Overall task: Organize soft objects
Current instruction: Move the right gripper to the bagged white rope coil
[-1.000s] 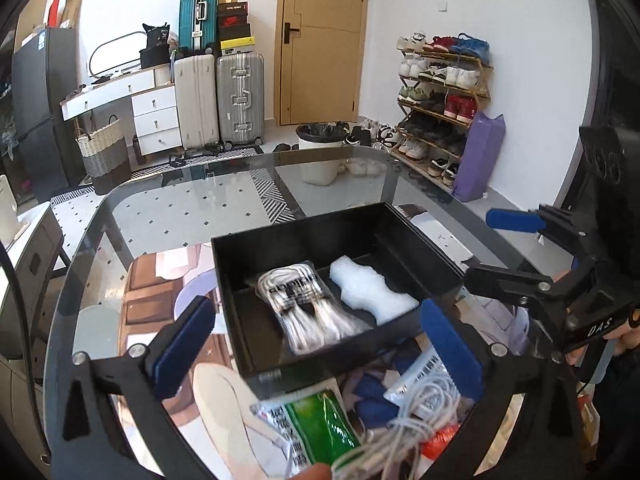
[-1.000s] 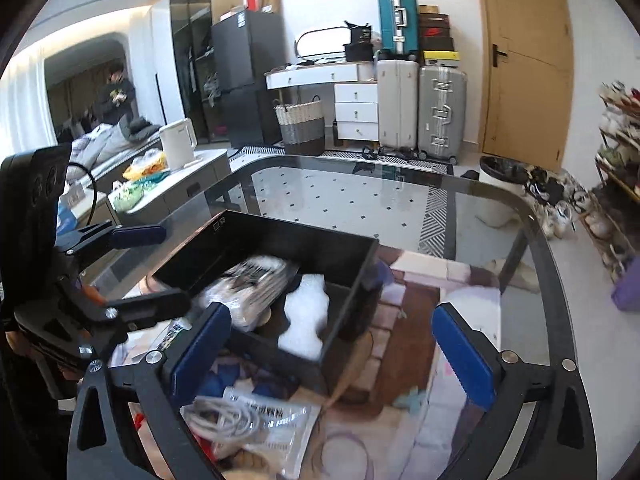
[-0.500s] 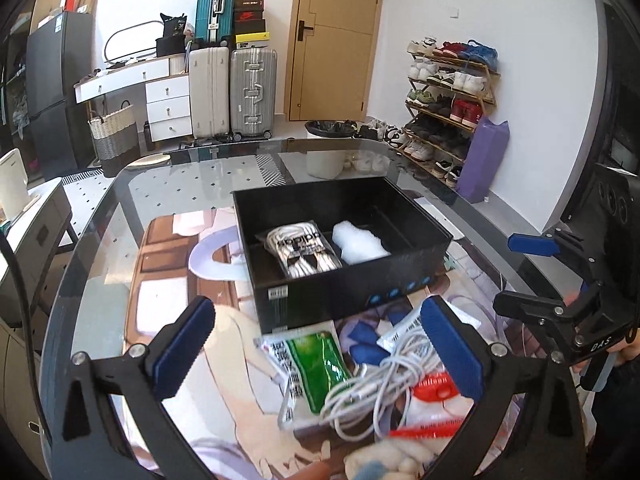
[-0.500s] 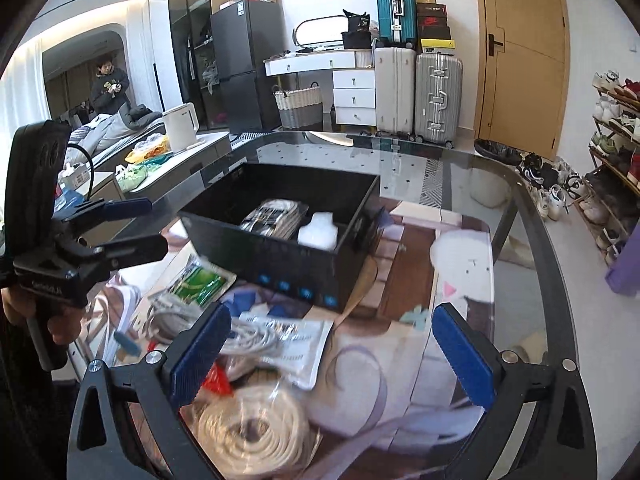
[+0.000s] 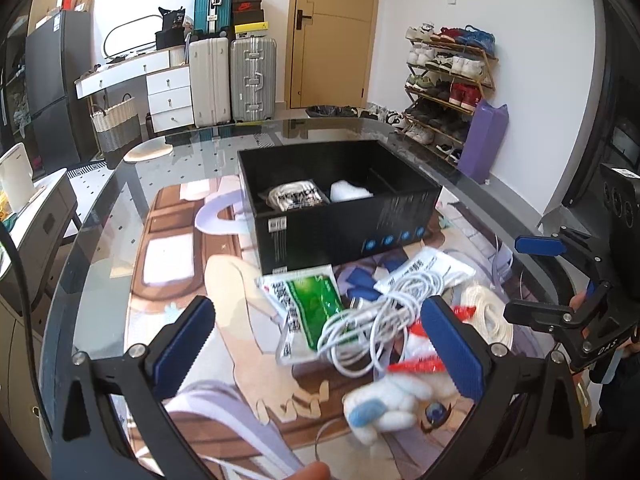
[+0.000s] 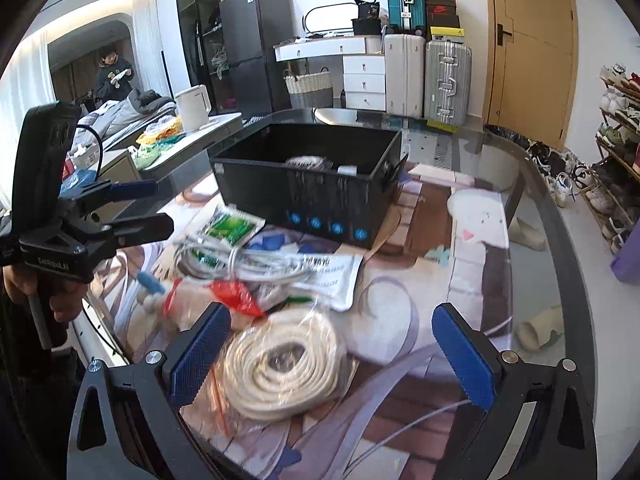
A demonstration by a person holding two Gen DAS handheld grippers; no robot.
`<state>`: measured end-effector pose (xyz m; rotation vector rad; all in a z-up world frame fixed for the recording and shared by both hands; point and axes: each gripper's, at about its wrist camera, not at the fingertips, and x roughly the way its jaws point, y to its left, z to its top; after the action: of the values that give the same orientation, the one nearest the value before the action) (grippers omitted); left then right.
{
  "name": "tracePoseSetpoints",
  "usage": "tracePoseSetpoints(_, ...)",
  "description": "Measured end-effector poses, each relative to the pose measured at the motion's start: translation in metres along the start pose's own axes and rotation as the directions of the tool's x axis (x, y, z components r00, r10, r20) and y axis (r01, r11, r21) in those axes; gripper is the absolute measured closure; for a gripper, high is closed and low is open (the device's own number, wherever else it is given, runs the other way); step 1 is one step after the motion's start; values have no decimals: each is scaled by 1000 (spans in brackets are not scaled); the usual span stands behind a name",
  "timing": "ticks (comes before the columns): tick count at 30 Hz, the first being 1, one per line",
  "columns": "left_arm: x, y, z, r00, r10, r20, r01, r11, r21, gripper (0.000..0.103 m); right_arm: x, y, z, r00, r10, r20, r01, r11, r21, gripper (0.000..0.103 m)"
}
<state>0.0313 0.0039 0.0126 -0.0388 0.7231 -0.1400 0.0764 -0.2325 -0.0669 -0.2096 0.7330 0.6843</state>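
Observation:
A black box (image 5: 340,204) (image 6: 308,184) stands on the glass table with a bagged cable (image 5: 294,198) and a white foam piece (image 5: 350,191) inside. In front of it lies a pile: a green packet (image 5: 312,296) (image 6: 230,224), a loose white cable (image 5: 368,320) (image 6: 240,260), a white printed bag (image 5: 428,270) (image 6: 328,280), a bagged coil of cream rope (image 6: 280,364) (image 5: 490,316) and a white plush toy (image 5: 384,400). My left gripper (image 5: 320,344) is open above the packet and cable. My right gripper (image 6: 332,350) is open over the rope coil.
The table carries a printed mat (image 5: 180,248) under the glass and has a curved edge (image 6: 560,216). Suitcases (image 5: 232,76), a white desk, a door and a shoe rack (image 5: 448,80) stand behind. A person (image 6: 114,76) is far left in the right wrist view.
Both grippers have pulled back from the box toward the near table edge. The box looks farther away and the pile of soft items has come into view beneath the open jaws.

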Motion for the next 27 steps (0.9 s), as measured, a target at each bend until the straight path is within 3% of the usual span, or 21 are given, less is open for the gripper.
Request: tracePoseSetpoints(27,8,-5,-20,996,-32,-81,34,999,26,0,23,16,-21,993,46,-109,-52,997,-51,1)
